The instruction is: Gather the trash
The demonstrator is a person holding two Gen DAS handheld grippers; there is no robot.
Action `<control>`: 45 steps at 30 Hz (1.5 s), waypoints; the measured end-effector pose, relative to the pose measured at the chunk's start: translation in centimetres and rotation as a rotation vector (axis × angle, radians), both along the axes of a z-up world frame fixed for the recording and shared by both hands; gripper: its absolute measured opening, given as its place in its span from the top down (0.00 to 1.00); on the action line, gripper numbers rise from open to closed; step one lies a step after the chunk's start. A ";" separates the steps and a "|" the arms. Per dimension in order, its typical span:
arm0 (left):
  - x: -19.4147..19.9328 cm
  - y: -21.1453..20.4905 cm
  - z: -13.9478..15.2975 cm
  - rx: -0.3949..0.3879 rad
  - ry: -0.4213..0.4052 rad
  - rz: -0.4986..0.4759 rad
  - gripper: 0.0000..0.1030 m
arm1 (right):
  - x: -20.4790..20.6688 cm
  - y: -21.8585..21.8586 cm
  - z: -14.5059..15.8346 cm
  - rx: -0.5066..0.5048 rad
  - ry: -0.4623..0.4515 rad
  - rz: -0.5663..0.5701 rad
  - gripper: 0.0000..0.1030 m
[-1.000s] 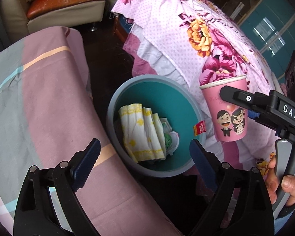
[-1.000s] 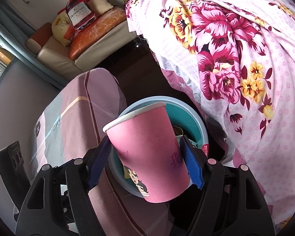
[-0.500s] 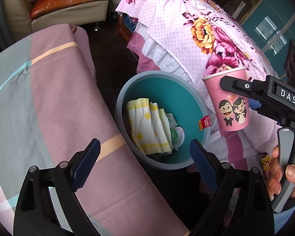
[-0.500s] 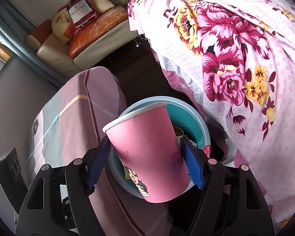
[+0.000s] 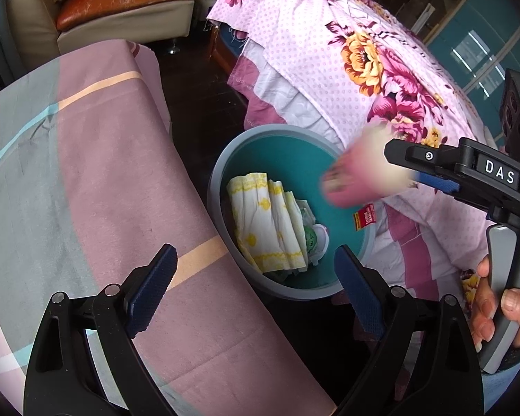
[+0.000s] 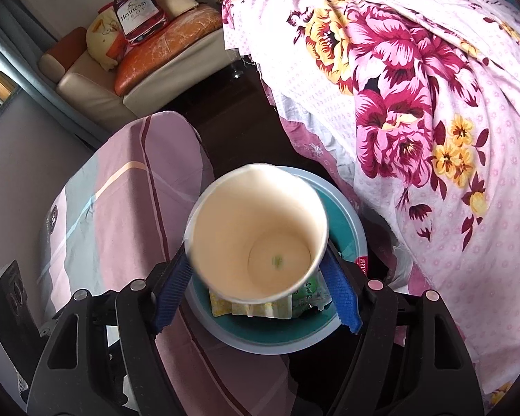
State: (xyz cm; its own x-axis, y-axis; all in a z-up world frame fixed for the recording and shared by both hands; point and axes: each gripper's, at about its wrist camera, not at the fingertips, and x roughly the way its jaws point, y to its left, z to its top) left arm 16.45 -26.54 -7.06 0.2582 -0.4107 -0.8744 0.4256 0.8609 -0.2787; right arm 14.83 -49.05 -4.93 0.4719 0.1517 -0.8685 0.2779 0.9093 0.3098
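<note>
The pink paper cup (image 6: 256, 235) tips, blurred, between the right gripper's (image 6: 260, 298) spread jaws over the bin's (image 5: 218, 187) rim; the left gripper (image 5: 256, 284) gapes wide, empty.

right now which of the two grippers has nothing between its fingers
The left gripper: its jaws gape with nothing between them. The right gripper has the pink paper cup between its fingers.

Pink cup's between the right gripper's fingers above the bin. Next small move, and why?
Probably hold the right gripper in place and spread its jaws wider. The cup sits tipped between the pads, mouth toward the camera, directly above the bin. It is blurred in the left view, so it may be slipping. Whether the pads press it I cannot tell.
</note>
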 end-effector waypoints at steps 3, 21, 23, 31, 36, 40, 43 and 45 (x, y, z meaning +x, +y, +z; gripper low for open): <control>0.0 0.0 -0.1 0.000 0.000 0.001 0.11 | 0.0 0.1 0.0 -0.005 0.001 0.000 0.32; -1.0 0.6 0.7 0.000 -0.023 0.028 0.11 | -1.1 1.4 0.6 0.002 0.011 0.021 0.24; -1.3 1.0 1.1 0.015 -0.034 0.036 0.11 | -1.5 1.7 0.9 0.007 0.010 0.026 0.20; -2.9 2.6 3.2 0.058 -0.099 0.056 0.11 | -3.8 3.8 2.4 -0.078 0.011 0.088 0.15; -4.2 3.8 4.4 0.073 -0.112 0.068 0.11 | -5.6 5.4 3.6 -0.149 -0.004 0.108 0.11; -5.4 4.9 5.2 0.069 -0.129 0.076 0.08 | -7.0 6.5 4.5 -0.181 -0.013 0.130 0.10; -6.2 5.7 5.8 0.066 -0.137 0.085 0.04 | -8.0 7.3 5.2 -0.187 -0.028 0.149 0.10; -6.7 6.2 6.1 0.087 -0.142 0.095 0.04 | -8.7 7.6 5.7 -0.184 -0.042 0.152 0.10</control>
